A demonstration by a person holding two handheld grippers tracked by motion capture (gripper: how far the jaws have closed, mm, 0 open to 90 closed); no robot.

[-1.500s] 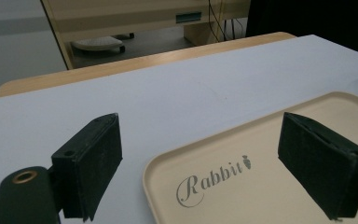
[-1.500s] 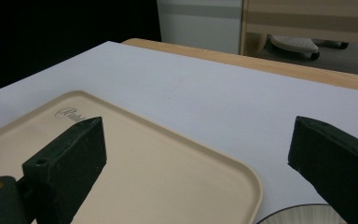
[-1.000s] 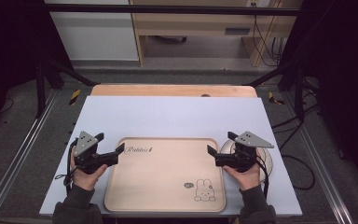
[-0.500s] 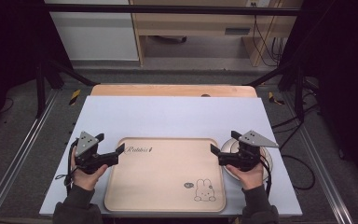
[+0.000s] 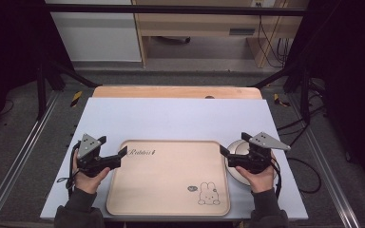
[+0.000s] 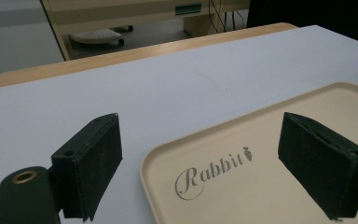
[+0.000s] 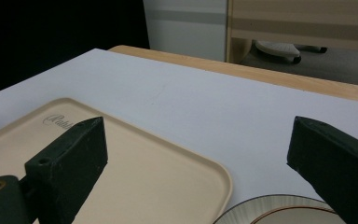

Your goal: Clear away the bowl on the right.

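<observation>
Beige rounded tray (image 5: 171,178) on matte tabletop (image 5: 180,118); ribbed round plate (image 5: 237,164) beside it; both grippers' jaws open, empty.

Table (image 5: 180,116) w/ pale blue top, wood edge at far side. On it: beige rabbit tray (image 5: 171,178) front centre, round plate (image 5: 235,151) touching tray's right edge.

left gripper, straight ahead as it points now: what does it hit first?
Probably the beige tray: the left gripper stands open astride its near corner. If it clears the rim, only bare table lies beyond.
</observation>
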